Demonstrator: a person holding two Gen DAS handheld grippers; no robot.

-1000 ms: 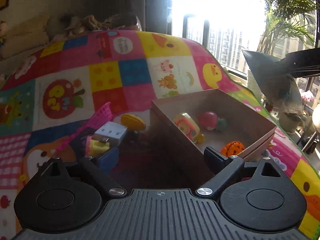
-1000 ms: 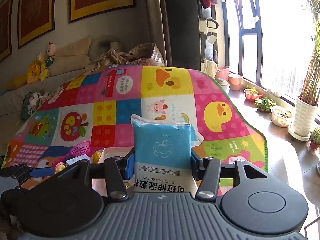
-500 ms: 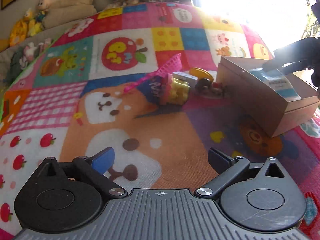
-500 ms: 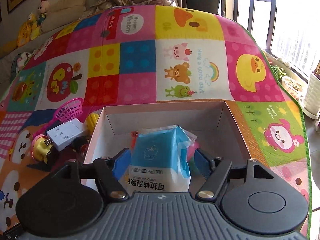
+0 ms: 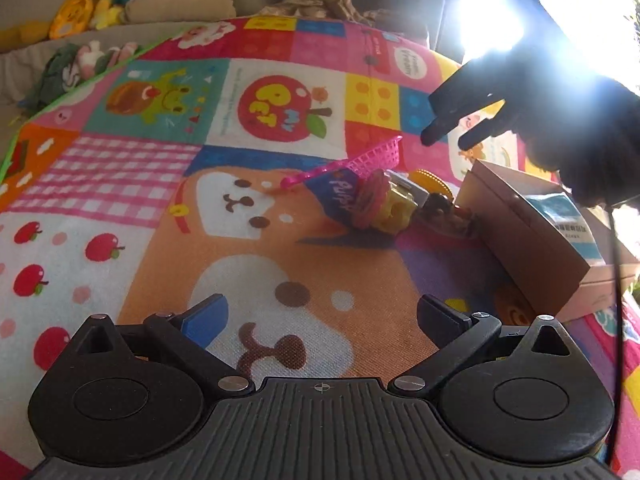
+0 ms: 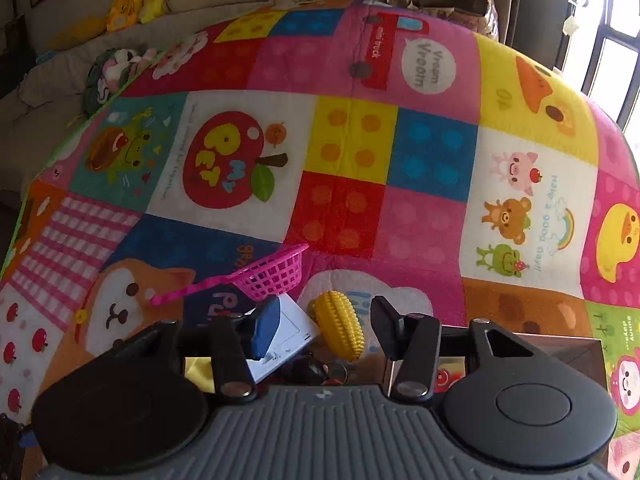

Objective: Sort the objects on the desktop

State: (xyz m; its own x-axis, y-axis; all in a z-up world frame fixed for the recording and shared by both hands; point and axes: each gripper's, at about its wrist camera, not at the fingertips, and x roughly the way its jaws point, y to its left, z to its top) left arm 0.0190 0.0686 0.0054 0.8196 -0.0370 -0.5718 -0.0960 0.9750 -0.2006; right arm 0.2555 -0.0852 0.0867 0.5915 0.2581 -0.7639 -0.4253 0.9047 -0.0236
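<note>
Where once gripped, wipes pack (image 5: 570, 220) now boxed.

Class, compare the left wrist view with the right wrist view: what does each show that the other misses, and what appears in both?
Only the left wrist view shows the blue wipes pack lying in the cardboard box, the right gripper from outside, dark against the glare, and the wide-open left gripper over bare mat.

Only the right wrist view shows the white adapter plainly and the duck patches on the mat.

Both show the pink toy net and the yellow corn toy.
</note>
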